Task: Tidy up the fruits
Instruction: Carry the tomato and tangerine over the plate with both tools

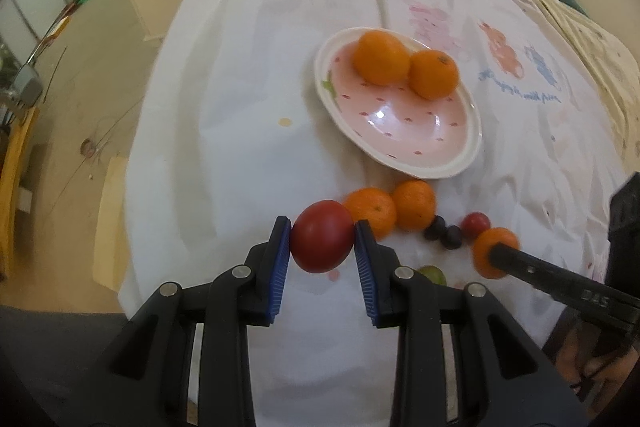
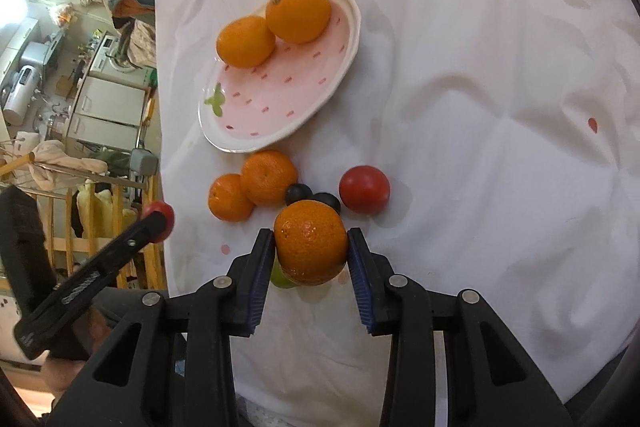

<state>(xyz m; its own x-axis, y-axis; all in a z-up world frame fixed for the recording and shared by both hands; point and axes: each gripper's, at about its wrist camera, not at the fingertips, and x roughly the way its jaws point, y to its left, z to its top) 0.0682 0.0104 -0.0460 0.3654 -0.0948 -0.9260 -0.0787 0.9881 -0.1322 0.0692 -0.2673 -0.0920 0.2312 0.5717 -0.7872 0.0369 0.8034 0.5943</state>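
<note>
- Two grippers each hold a fruit: the left gripper (image 1: 322,237) has its blue pads clamped on a red tomato (image 1: 322,235); the right gripper (image 2: 311,242) is clamped on an orange (image 2: 311,242).
- Just beyond, on the white cloth (image 2: 480,147), lie two loose oranges (image 2: 269,177), two dark plums (image 2: 298,192) and a second tomato (image 2: 364,189).
- A green fruit (image 2: 280,278) peeks out beneath the held orange.
- Farthest, the pink plate (image 2: 280,99) carries two touching oranges (image 2: 298,13).

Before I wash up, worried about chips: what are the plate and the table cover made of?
Plate: likely glazed ceramic; glossy with a bright highlight and a thick moulded rim. Table cover: thin matte fabric, printed, creased and wrinkled.
</note>
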